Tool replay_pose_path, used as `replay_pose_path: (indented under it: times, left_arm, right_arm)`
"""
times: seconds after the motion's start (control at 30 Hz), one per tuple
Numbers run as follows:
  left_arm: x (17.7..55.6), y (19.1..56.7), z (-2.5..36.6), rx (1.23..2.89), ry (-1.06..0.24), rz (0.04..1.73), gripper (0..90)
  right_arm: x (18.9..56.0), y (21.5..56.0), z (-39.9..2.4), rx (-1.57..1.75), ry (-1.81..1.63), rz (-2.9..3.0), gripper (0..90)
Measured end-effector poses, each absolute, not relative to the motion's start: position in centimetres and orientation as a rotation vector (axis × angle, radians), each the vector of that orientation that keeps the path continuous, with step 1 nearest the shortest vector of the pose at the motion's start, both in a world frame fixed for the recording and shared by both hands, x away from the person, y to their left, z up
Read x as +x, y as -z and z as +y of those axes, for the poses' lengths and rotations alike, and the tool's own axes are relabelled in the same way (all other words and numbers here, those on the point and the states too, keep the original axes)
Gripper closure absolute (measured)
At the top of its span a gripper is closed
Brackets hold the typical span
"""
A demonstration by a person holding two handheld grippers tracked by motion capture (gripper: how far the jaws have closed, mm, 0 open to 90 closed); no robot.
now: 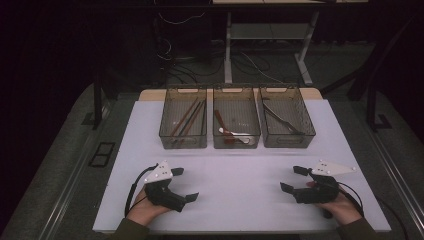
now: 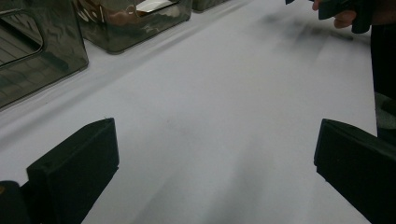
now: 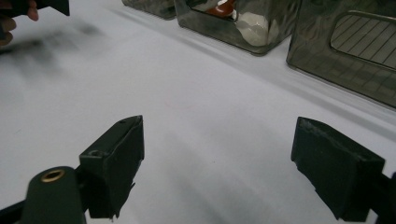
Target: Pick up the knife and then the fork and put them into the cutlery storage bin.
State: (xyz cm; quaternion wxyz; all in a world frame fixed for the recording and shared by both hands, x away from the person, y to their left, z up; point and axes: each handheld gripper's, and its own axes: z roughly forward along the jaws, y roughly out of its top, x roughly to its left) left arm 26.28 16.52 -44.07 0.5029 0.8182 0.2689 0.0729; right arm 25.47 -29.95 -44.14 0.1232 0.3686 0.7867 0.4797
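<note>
Both grippers rest low over the near part of a white table [image 1: 240, 200], each held in a hand. In the high view my left gripper [image 1: 185, 184] sits at the near left with its jaws spread wide and pointing right, nothing between them. My right gripper [image 1: 292, 179] sits at the near right, jaws wide apart and pointing left, also with nothing in them. The left gripper view has my left gripper [image 2: 215, 158] over bare table. In the right gripper view my right gripper [image 3: 217, 158] stands open over bare table too.
Three smoky clear bins stand in a row at the back. The left bin [image 1: 183, 142] holds long thin sticks. Red and white utensils [image 1: 234, 133] lie in the middle bin [image 1: 236, 143]. The right bin [image 1: 288, 141] holds dark utensils.
</note>
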Motion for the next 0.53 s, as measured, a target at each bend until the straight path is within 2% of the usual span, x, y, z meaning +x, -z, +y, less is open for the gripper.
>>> replay_pose_path:
  times: [0.53]
  left_arm:
    - [26.23,44.13,16.62,1.98,-0.178,0.652,0.0]
  right_arm:
    - [25.43,44.45,-29.73,1.055,-1.37,2.315,16.8]
